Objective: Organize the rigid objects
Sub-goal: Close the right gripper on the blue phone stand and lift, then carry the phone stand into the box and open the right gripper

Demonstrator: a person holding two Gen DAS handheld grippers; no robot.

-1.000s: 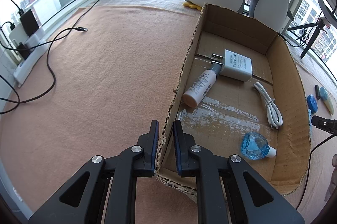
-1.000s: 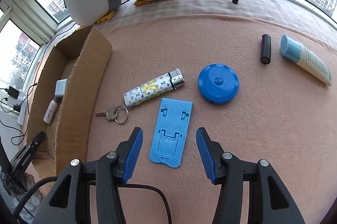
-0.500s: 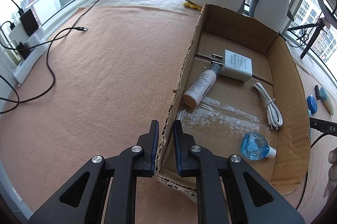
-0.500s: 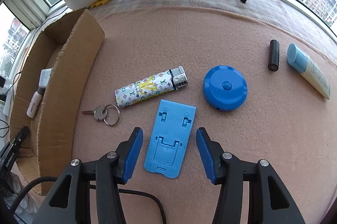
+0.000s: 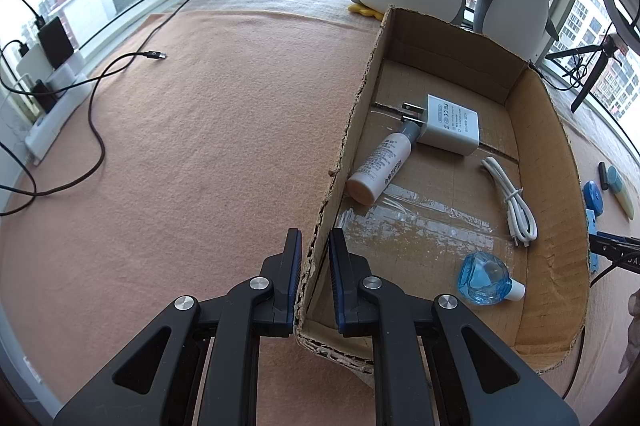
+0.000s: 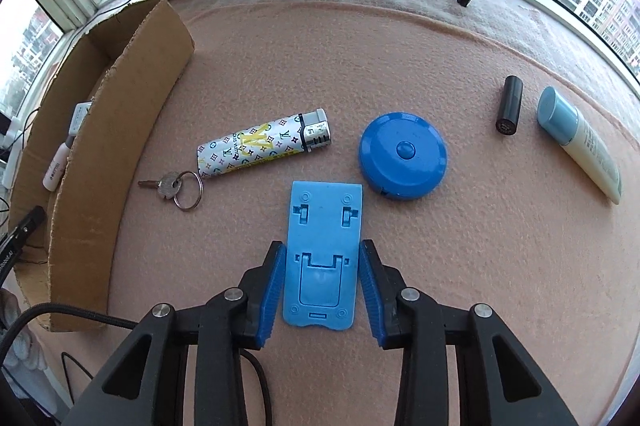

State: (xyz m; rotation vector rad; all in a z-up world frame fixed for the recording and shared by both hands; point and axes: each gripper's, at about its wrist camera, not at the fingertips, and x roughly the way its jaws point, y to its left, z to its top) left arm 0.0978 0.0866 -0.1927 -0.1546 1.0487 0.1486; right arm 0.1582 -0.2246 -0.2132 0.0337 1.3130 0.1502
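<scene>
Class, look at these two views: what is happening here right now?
A person is sorting small items into a cardboard box. The left gripper is shut on the box's near wall, steadying it. The right gripper straddles a blue phone stand lying flat on the mat, fingers close beside its edges but not clearly pinching. A charger, bottle and cable are already inside.

My peach felt-covered worktop (image 6: 400, 66) carries an open cardboard box (image 6: 132, 98), patterned lighter (image 6: 256, 150), round blue tape measure (image 6: 402, 156), flat blue plastic stand (image 6: 322, 254) and keys (image 6: 176, 186).
</scene>
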